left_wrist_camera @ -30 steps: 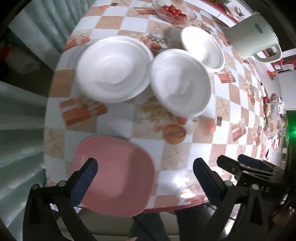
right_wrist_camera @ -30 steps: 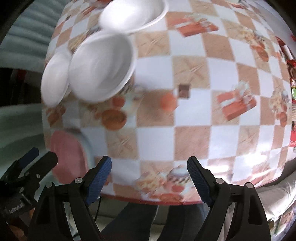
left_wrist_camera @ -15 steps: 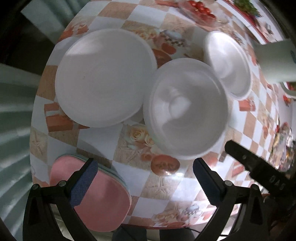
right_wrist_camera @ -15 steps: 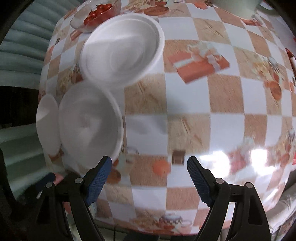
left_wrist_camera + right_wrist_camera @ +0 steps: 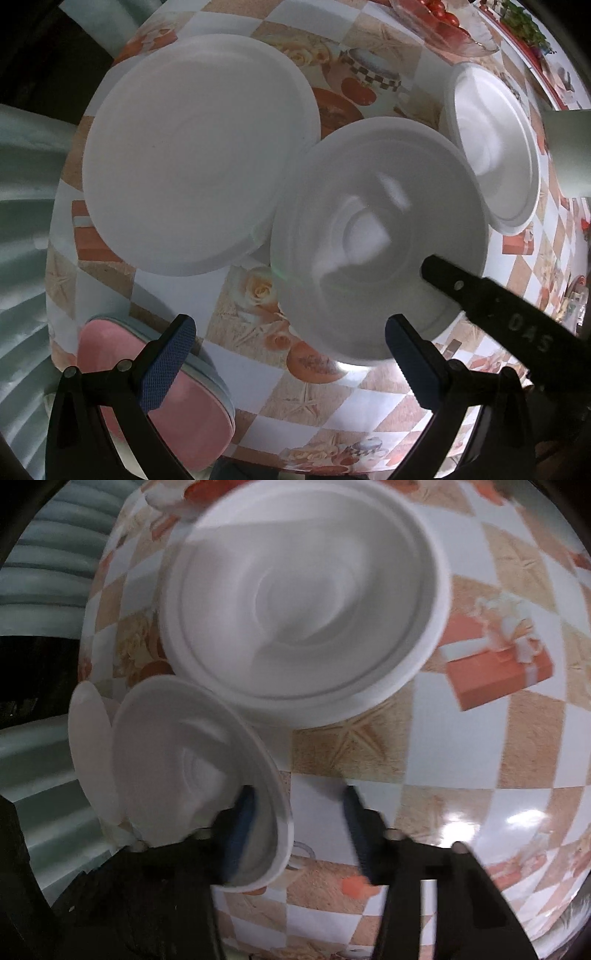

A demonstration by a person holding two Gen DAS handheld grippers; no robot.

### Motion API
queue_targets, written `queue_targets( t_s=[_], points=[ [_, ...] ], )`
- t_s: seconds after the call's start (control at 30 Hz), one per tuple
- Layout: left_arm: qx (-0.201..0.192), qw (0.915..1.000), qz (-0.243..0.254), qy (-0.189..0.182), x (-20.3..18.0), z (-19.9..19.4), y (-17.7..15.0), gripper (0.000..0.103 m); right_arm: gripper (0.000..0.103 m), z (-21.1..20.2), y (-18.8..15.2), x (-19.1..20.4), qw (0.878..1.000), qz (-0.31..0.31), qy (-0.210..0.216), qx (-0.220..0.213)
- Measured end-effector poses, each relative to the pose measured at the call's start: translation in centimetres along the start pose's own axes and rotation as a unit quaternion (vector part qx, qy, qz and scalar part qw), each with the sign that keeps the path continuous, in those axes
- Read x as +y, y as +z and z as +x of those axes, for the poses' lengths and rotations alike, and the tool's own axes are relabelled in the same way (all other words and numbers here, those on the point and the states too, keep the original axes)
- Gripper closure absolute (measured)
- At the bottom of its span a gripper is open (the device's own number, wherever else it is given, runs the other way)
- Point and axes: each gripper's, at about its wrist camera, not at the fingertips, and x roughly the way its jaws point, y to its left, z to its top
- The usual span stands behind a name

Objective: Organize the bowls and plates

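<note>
In the left wrist view a large white plate [image 5: 199, 147] lies at the back left, a white bowl [image 5: 376, 240] in the middle and a second white bowl [image 5: 495, 147] behind it to the right. A pink square plate [image 5: 166, 410] on a stack sits at the near left edge. My left gripper [image 5: 284, 354] is open above the table, in front of the middle bowl. My right gripper [image 5: 299, 830] is open, straddling the near rim of the middle bowl [image 5: 192, 760], one finger inside it. The other bowl [image 5: 303, 602] lies beyond.
The round table carries a checkered orange and white cloth [image 5: 258, 406]. A glass dish of tomatoes [image 5: 443, 18] and a white kettle [image 5: 569, 151] stand at the back right. The table edge and a pale curtain [image 5: 22, 221] lie to the left.
Both grippers have moved forward toward the dishes. My right gripper has come down over the rim of the middle bowl, and its jaws have narrowed.
</note>
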Motion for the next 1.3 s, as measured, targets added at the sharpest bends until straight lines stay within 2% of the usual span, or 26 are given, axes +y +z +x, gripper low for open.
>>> queue_targets(
  t_s=[0.03, 0.07, 0.23, 0.4, 0.5, 0.57, 0.67, 0.73, 0.87, 0.9, 0.93, 1.0, 1.1, 1.2, 1.23, 1.3],
  points=[
    [0.000, 1.0000, 0.001, 0.001, 0.0, 0.1, 0.0, 0.001, 0.084, 0.2, 0.0, 0.2, 1.000, -0.011, 0.005, 0.006],
    [0.001, 1.0000, 0.004, 0.001, -0.2, 0.3, 0.0, 0.002, 0.087, 0.4, 0.0, 0.3, 1.000, -0.016, 0.007, 0.014],
    [-0.004, 0.9985, 0.053, 0.013, -2.1, 0.4, -1.1, 0.002, 0.090, -0.1, -2.0, -1.4, 0.999, -0.018, 0.009, 0.027],
    [-0.001, 0.9910, 0.132, 0.017, -5.3, 1.3, -4.3, 0.002, 0.090, -1.0, -5.7, -4.6, 0.999, -0.002, -0.005, 0.036],
    [0.004, 0.9799, 0.198, 0.026, -7.5, 2.2, -7.0, 0.002, 0.090, -1.1, -8.4, -6.5, 0.999, 0.017, -0.008, 0.046],
    [0.005, 0.9666, 0.254, 0.036, -9.1, 3.0, -9.6, 0.002, 0.090, -1.2, -10.1, -7.4, 0.998, 0.023, -0.013, 0.052],
    [0.014, 0.9506, 0.308, 0.038, -10.2, 3.9, -12.5, 0.002, 0.090, -0.9, -13.1, -8.6, 0.997, 0.031, -0.019, 0.065],
    [0.021, 0.9432, 0.329, 0.039, -10.1, 4.3, -13.8, 0.002, 0.090, -0.6, -14.8, -9.2, 0.997, 0.031, -0.015, 0.074],
    [0.020, 0.9373, 0.346, 0.036, -9.4, 3.8, -15.4, 0.002, 0.089, -1.3, -16.1, -10.3, 0.997, 0.047, -0.022, 0.058],
    [0.017, 0.9369, 0.347, 0.035, -9.5, 3.6, -15.9, 0.002, 0.079, -1.8, -16.5, -11.0, 0.997, 0.054, -0.023, 0.050],
    [0.012, 0.9368, 0.348, 0.031, -9.3, 3.0, -15.8, 0.002, 0.054, -2.5, -16.5, -11.5, 0.997, 0.061, -0.022, 0.039],
    [0.006, 0.9372, 0.348, 0.023, -8.2, 1.7, -16.2, 0.002, 0.022, -4.1, -15.8, -11.9, 0.997, 0.071, -0.023, 0.011],
    [-0.009, 0.9400, 0.341, 0.011, -7.8, -0.2, -15.4, 0.002, 0.022, -5.8, -14.8, -12.2, 0.997, 0.072, -0.025, -0.008],
    [-0.036, 0.9475, 0.318, 0.004, -7.7, -2.6, -13.9, 0.002, 0.022, -8.2, -14.1, -13.4, 0.997, 0.071, -0.029, -0.025],
    [-0.045, 0.9494, 0.311, 0.003, -5.3, -4.0, -13.4, 0.002, 0.022, -8.4, -13.9, -12.6, 0.997, 0.069, -0.031, -0.031],
    [-0.070, 0.9549, 0.289, 0.002, -5.8, -5.5, -11.5, 0.002, 0.022, -8.6, -12.0, -10.6, 0.997, 0.063, -0.033, -0.041]
  ],
)
